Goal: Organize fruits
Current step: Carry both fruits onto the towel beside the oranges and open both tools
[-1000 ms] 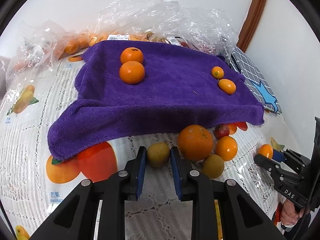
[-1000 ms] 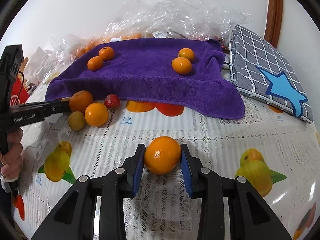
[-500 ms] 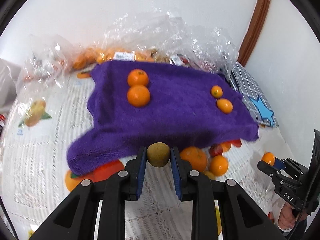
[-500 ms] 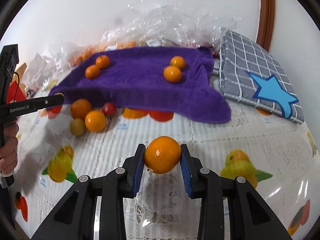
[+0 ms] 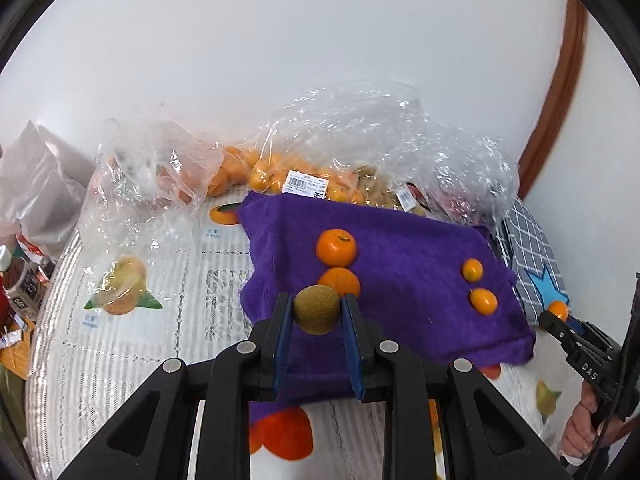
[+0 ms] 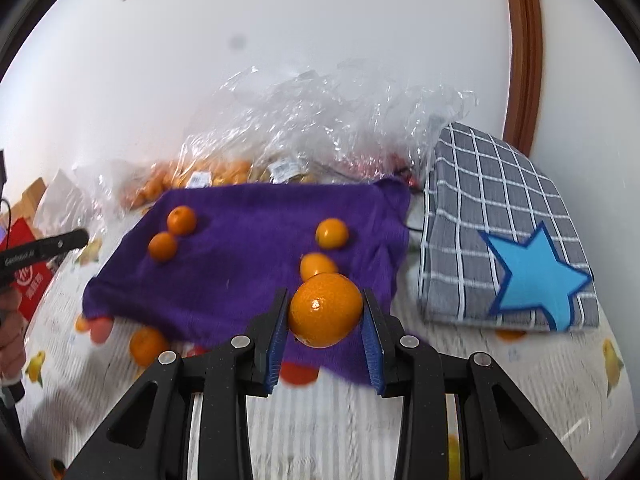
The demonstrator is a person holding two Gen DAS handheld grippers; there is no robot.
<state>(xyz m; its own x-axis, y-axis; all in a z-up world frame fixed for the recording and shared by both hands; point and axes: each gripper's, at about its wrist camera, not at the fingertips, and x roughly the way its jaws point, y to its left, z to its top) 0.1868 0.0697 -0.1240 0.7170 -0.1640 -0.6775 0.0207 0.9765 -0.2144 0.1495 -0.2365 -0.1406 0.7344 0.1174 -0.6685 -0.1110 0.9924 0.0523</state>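
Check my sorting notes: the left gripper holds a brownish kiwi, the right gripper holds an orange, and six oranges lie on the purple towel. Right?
Not quite: the purple towel carries four oranges, in two pairs, as the right wrist view shows. The left gripper does hold the kiwi, the right gripper the orange.

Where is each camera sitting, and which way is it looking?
Left wrist camera: sits on the left claw, looking along its fingers and down at the purple towel; its claw pinches a brown kiwi, and the other hand shows at the right edge.
Right wrist camera: sits on the right claw, facing the same towel and the grey star cushion; its claw pinches an orange, and the other hand shows at the left edge.
Both see: the towel with four small oranges and the plastic bags behind.
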